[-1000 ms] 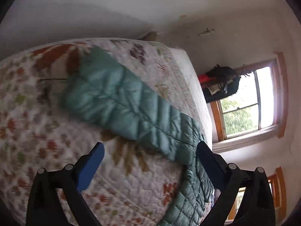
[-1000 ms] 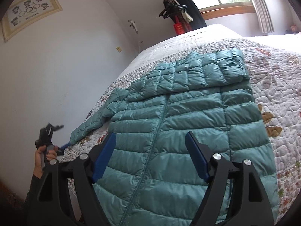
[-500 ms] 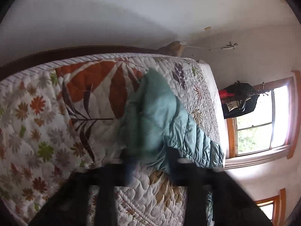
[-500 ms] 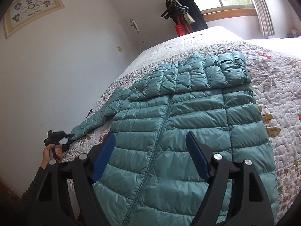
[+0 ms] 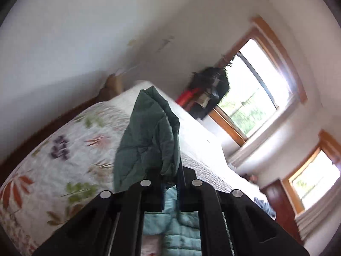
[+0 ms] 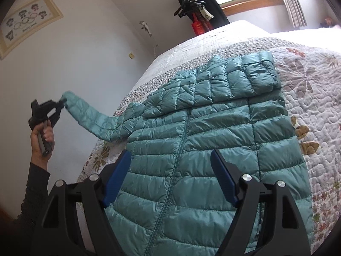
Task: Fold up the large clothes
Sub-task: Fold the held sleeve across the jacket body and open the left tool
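A teal quilted puffer jacket lies front up on the bed, zipper running down its middle, one sleeve folded across the chest near the collar. My left gripper is shut on the cuff of the other sleeve and holds it lifted off the bed's left edge. In the left wrist view the sleeve bunches up between the closed blue fingers of that left gripper. My right gripper hovers open above the jacket's lower front, nothing between its pads.
A floral quilt covers the bed. A white wall stands close to the left with a framed picture. Dark clothes on a rack hang by the window. A person's hand holds the left gripper's handle.
My left gripper went from open above the sleeve to shut on its cuff, then lifted it up off the quilt. My right gripper stayed open and drifted slightly over the jacket.
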Motion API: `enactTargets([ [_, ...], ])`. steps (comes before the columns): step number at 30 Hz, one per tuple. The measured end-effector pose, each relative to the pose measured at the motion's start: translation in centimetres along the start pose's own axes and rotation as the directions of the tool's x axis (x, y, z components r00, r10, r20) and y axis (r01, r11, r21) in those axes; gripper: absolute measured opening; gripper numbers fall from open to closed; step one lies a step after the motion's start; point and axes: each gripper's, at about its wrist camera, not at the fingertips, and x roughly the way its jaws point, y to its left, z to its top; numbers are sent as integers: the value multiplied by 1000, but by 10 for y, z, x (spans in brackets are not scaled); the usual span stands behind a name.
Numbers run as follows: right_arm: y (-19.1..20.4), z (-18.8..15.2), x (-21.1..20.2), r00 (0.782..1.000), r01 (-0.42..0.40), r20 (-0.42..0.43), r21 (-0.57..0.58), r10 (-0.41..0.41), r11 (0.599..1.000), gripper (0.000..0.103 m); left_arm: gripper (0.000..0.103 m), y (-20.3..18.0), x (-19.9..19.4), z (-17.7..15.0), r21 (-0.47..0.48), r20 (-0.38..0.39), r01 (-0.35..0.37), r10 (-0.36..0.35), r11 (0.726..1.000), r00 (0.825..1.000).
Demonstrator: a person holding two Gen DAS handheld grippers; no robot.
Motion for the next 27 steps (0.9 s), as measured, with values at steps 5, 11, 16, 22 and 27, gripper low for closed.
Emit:
enactTargets([
  [5, -22, 11, -7, 1000, -7, -3, 76, 7, 997, 78, 6, -81, 55, -22, 122, -89, 85, -74, 989, 993],
  [11, -55, 29, -7, 1000, -22, -8, 182, 24, 983, 79, 6, -129, 115, -84, 193, -240, 167, -118, 967, 963],
  [16, -86, 54, 2, 999, -46, -10, 293, 51, 955, 82, 6, -153, 177, -146, 222, -359, 208, -118, 952, 926],
  [22, -105, 89, 26, 994, -75, -44, 359, 97, 930, 83, 6, -162, 237, -224, 253, -507, 241, -84, 937, 858],
  [27, -113, 117, 58, 987, -95, -82, 402, 140, 911, 83, 23, -162, 259, -255, 298, -568, 248, -38, 922, 822],
])
